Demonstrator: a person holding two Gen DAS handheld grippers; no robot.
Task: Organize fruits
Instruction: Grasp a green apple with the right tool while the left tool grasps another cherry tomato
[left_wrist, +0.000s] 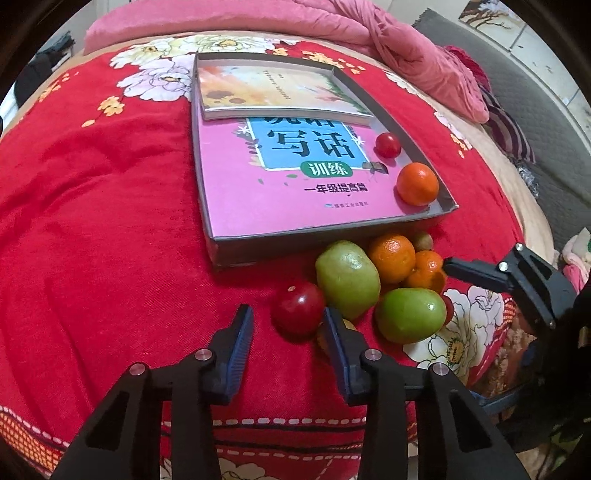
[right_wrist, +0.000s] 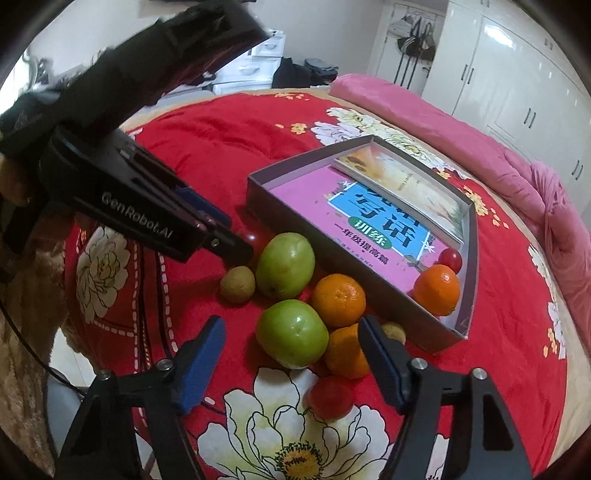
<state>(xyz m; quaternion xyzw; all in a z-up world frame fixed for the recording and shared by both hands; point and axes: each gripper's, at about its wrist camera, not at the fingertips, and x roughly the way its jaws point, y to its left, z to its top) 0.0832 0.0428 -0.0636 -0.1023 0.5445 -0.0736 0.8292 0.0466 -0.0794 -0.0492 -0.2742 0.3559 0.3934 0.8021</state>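
A loose pile of fruit lies on the red floral bedspread in front of a shallow grey box (left_wrist: 236, 247). My left gripper (left_wrist: 288, 314) is open, and a red cherry tomato (left_wrist: 298, 308) sits just beyond its fingertips, touching neither. My right gripper (right_wrist: 291, 326) is open low over a green fruit (right_wrist: 291, 334), its fingers apart on either side. Around it lie another green fruit (right_wrist: 286, 264), two oranges (right_wrist: 338, 301), a second cherry tomato (right_wrist: 330, 397) and a small brown fruit (right_wrist: 238, 284). Inside the box rest an orange (left_wrist: 417, 183) and a cherry tomato (left_wrist: 388, 144).
Two books (left_wrist: 280, 177) cover the box floor, leaving a strip along its right wall. A pink quilt (left_wrist: 388, 40) is bunched at the far side of the bed. White wardrobes (right_wrist: 517, 74) stand behind. The bed edge drops off close to both grippers.
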